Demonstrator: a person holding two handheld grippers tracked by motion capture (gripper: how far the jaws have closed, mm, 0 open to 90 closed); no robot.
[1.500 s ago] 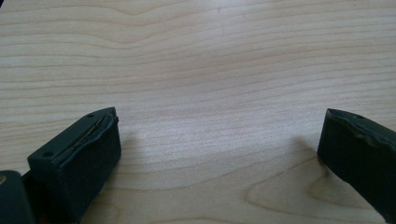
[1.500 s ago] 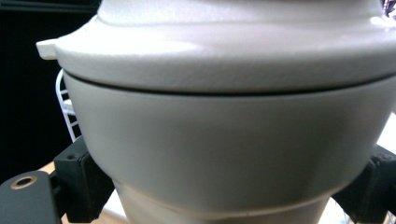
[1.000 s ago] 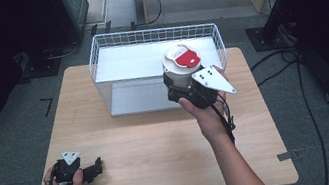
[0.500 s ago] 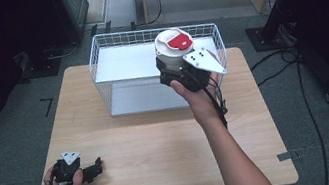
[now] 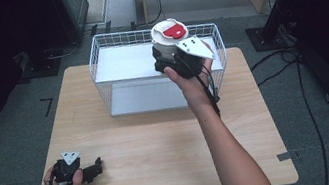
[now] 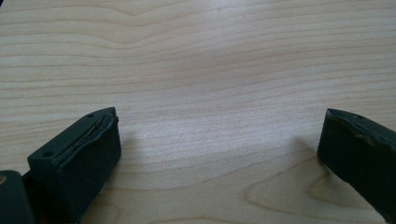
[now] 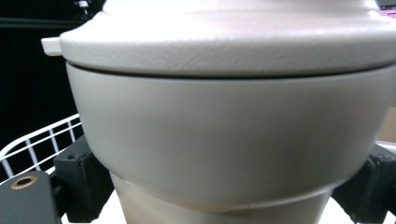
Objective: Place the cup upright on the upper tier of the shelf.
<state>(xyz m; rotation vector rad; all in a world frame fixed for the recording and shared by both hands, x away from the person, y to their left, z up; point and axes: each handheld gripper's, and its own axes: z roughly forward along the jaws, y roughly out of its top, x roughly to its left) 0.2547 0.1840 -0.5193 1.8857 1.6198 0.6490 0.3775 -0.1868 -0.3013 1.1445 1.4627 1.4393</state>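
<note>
While the right gripper clamps the white cup above the wire basket, the left gripper rests wide open, empty, on bare worktop.

We carried the right gripper forward and up over the last second — from the near wall of the white wire basket to a place above its far part, close to the back rim. The white container with the red patch on its lid went with it, clamped between the jaws the whole way — its body pressed against both pads, the lid above them. Our right forearm stretched farther out across the table as we went.
</note>
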